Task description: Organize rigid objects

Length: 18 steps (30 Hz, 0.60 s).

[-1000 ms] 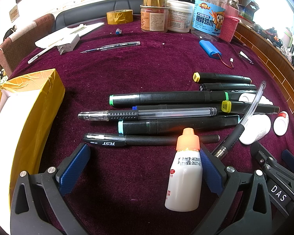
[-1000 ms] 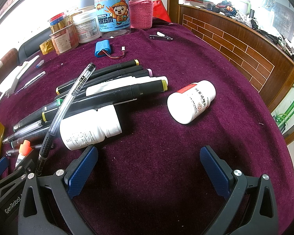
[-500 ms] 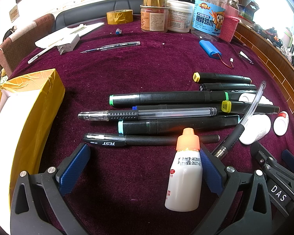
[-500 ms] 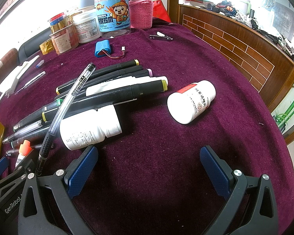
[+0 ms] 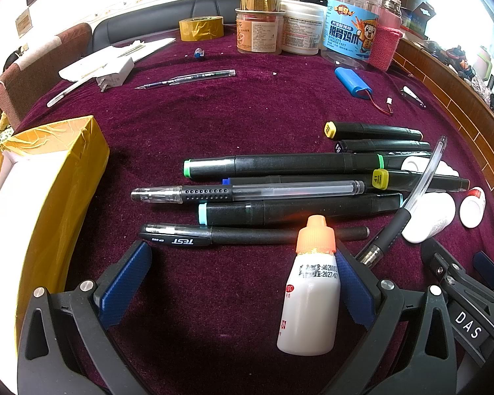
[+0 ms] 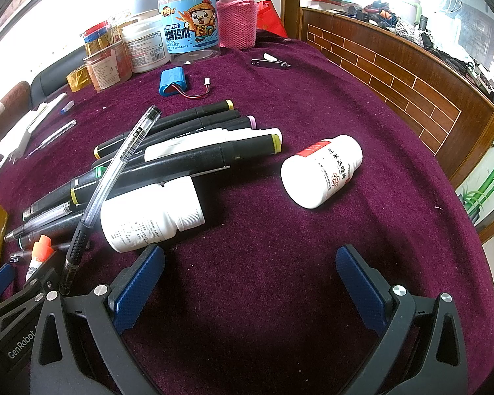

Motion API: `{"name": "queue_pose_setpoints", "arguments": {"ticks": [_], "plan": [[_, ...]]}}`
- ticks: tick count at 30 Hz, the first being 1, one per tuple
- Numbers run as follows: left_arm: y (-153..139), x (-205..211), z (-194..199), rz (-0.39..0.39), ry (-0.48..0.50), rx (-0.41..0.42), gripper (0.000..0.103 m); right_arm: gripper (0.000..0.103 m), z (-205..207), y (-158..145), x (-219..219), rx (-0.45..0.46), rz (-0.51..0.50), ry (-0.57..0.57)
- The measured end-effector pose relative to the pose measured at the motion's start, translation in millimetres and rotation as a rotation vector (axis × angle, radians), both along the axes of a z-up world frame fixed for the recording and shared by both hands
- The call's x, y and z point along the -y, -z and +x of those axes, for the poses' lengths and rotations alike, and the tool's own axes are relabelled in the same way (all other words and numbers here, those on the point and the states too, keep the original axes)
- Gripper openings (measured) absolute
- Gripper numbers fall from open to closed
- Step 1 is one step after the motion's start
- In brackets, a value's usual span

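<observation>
A pile of several black markers (image 5: pixel 280 166) and pens lies on the purple cloth, with a clear gel pen (image 5: pixel 247 192) and a black pen (image 5: pixel 247 235) nearest me. My left gripper (image 5: pixel 240 283) is open just short of the pile. A small white dropper bottle (image 5: pixel 309 296) with an orange cap lies between its fingers, close against the right pad (image 5: pixel 352 289). My right gripper (image 6: pixel 248 279) is open with nothing between its fingers. One white pill bottle (image 6: pixel 148 217) lies by its left pad (image 6: pixel 138 283). A red-banded one (image 6: pixel 322 171) lies farther ahead.
A yellow-taped box (image 5: pixel 49 197) stands at the left. Jars (image 5: pixel 349 29), a tape roll (image 5: pixel 201 28), a white charger (image 5: pixel 115 74) and a blue battery pack (image 5: pixel 352 82) sit at the back. A wooden counter (image 6: pixel 395 75) runs beyond the table's right edge.
</observation>
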<state>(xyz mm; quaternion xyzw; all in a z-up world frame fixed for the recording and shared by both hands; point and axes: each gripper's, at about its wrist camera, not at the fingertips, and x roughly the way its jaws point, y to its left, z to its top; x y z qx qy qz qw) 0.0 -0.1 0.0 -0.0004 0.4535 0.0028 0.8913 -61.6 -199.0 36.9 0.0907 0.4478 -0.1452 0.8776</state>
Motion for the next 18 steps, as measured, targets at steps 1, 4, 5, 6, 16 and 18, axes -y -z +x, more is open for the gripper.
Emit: {"name": "queue_pose_setpoints", "arguments": {"ticks": [1,4,5,6,16,18], "plan": [[0.0,0.2,0.0,0.001,-0.001,0.000,0.103,0.102,-0.2,-0.1,0.0,0.000,0.000,0.000],[0.1,-0.1,-0.1,0.001,-0.006,0.000,0.103,0.102,-0.5,-0.3,-0.3,-0.001,-0.002,0.000],[0.0,0.4,-0.2,0.002,-0.005,0.000,0.103,0.102,-0.6,-0.3,-0.1,-0.001,-0.002,0.000],[0.0,0.2,-0.1,0.002,-0.005,0.000,0.103,0.102,-0.9,-0.4,0.3,-0.001,-0.001,-0.001],[-1.2,-0.5,-9.3,-0.008,0.083,-0.051,0.103,0.102,-5.0,-2.3,3.7,-0.051,0.017,-0.151],[-1.7,-1.3,-7.6,-0.006,0.093,-0.053,0.103,0.102,-6.6,-2.3,3.4,-0.044,0.016,-0.156]]}}
